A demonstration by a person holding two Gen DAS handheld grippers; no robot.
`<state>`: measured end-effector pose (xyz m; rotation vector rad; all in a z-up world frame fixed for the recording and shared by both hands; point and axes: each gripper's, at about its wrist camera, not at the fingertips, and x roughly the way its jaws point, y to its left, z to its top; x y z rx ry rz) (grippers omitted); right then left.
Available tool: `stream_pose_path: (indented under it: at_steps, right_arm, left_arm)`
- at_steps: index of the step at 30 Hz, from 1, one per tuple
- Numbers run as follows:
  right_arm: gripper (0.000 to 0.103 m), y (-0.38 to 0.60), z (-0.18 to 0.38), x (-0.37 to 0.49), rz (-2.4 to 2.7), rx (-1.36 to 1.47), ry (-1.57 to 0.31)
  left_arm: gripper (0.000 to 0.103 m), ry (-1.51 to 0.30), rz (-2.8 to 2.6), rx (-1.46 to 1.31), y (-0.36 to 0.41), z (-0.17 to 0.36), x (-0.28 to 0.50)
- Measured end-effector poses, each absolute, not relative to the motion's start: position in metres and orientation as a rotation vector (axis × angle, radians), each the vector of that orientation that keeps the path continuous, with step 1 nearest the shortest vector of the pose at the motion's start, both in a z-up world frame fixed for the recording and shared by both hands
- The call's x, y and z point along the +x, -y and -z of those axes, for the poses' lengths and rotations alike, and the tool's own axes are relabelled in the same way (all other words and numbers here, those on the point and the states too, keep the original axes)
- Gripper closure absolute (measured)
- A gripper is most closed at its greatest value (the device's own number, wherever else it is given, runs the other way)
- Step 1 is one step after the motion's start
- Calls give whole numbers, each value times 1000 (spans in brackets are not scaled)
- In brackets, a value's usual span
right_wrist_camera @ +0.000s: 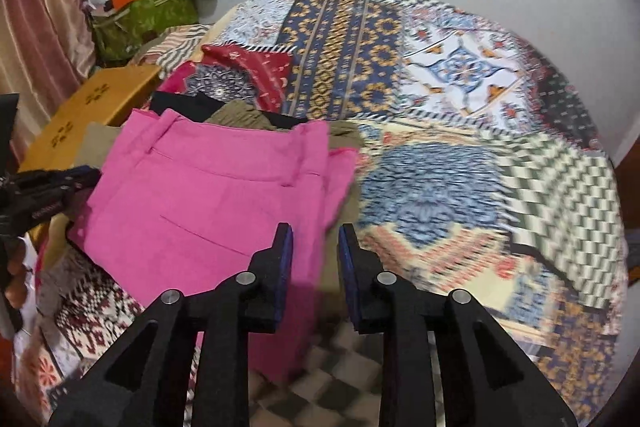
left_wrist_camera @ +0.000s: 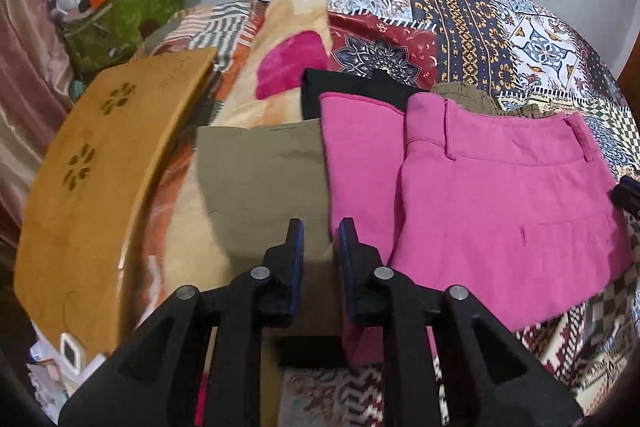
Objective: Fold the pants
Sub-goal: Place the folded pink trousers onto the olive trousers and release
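Observation:
Folded pink pants lie on the patterned bedspread, waistband toward the far side; they also show in the right wrist view. My left gripper is open and empty, above the left edge of the pink pants and the khaki garment beside them. My right gripper is open and empty, just above the right edge of the pink pants. The left gripper shows at the left edge of the right wrist view.
A khaki and a black garment lie under and behind the pink pants. A wooden lap table stands at the left. A green bag with clutter sits in the far left corner by a curtain. The patterned bedspread stretches right.

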<state>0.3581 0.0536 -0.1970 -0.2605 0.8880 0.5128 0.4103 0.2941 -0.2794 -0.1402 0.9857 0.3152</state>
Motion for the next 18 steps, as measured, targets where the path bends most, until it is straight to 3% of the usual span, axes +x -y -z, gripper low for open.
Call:
stream_pose_path:
  at_steps: [8,18]
  right_arm:
    - [80,-23,138,332,-520,-192,-806]
    - [80,3,9,214,-629,-106,-510]
  left_arm:
    - [84,-847,-278,-154,-272,196,352]
    - [84,-544,-193,-60,-195,49,227]
